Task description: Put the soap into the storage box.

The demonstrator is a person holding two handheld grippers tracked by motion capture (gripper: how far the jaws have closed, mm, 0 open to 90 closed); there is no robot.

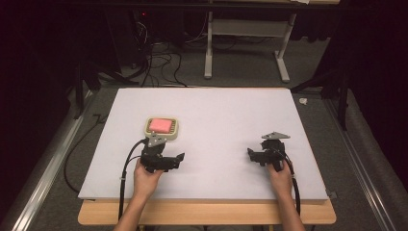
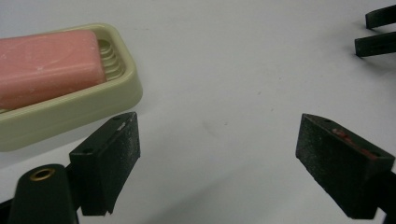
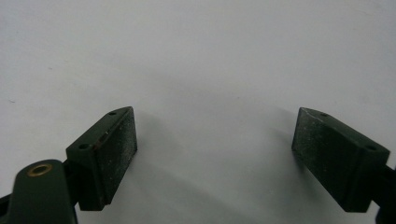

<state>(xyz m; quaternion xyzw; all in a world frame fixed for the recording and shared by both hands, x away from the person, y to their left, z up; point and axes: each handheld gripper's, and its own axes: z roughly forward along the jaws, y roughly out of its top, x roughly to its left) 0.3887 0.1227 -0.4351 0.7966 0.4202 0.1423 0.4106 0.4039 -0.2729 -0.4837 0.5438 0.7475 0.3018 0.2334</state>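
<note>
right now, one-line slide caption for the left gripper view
Open left claw beside a pink soap bar in its cream dish on the white table.

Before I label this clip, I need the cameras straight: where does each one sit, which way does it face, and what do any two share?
High view: fixed above the person's side, looking forward and down on the table; both hands, the left gripper and the right gripper show.
Left gripper view: rides the left gripper, looking along its open jaws at the soap in its dish.
Right gripper view: rides the right gripper, looking along its open jaws at bare table.
Shared: the high and left gripper views both show soap, dish and right gripper.
</note>
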